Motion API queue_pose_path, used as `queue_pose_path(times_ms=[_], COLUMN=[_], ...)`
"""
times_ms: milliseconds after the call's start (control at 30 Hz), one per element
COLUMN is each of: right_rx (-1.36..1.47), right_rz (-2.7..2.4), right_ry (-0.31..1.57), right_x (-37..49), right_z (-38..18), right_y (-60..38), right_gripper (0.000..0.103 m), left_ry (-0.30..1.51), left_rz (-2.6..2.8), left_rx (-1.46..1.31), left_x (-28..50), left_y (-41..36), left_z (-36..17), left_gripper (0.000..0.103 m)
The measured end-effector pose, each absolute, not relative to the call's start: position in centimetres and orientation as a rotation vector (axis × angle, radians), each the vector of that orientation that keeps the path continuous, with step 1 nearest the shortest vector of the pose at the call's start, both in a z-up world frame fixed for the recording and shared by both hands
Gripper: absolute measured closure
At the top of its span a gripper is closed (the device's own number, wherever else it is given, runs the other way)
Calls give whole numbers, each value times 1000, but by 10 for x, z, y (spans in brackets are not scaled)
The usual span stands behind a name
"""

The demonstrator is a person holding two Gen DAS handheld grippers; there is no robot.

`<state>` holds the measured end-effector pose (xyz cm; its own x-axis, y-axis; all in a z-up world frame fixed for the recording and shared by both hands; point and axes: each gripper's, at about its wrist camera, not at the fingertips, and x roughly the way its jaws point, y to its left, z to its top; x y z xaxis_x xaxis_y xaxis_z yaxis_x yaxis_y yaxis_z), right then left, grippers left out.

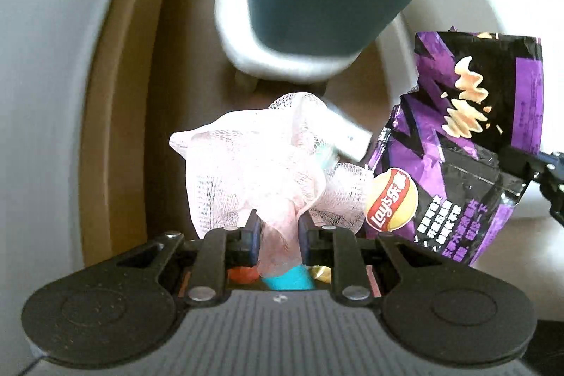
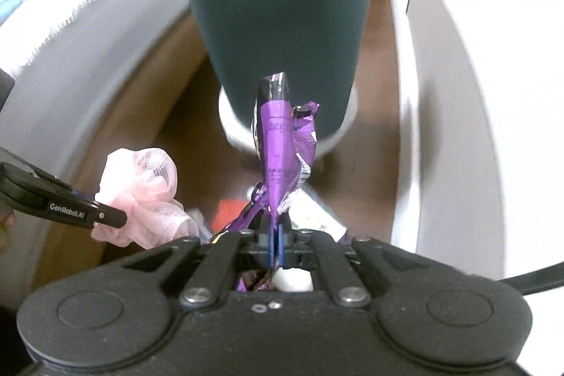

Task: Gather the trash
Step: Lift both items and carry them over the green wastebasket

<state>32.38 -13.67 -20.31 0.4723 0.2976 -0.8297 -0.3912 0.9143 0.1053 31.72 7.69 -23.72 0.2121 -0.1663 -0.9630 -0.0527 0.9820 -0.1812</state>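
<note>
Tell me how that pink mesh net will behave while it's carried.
The crumpled pink mesh net probably stays floppy: it billows loosely above the left gripper. It looks light, being see-through netting. Snagging seems likelier than slipping, since the open weave bunches between the fingers.

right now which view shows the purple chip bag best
The left wrist view: the purple chip bag faces the camera broadside, logo and print readable, with the right gripper pinching its edge. The right wrist view shows it only edge-on, a narrow crumpled strip rising from the gripper.
</note>
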Motion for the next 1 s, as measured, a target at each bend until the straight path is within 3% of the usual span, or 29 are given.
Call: queue_pose_path(times_ms=[300, 533, 667, 1000], right_rx=[-133, -123, -170, -344], right_rz=[367, 319, 286, 255], right_ry=[691, 514, 464, 439], right_x=[317, 361, 403, 464], right_z=[-83, -26, -21, -62], right_y=[-149, -148, -134, -97], right_gripper=[101, 101, 101, 101], left_ry=[1077, 908, 863, 899], left_rz=[-97, -95, -74, -29], left_rx=[-181, -181, -151, -149], left_x=[318, 356, 393, 487], left_y=[74, 72, 63, 52], left_z=[-100, -23, -9, -53], left_gripper=[83, 83, 83, 83])
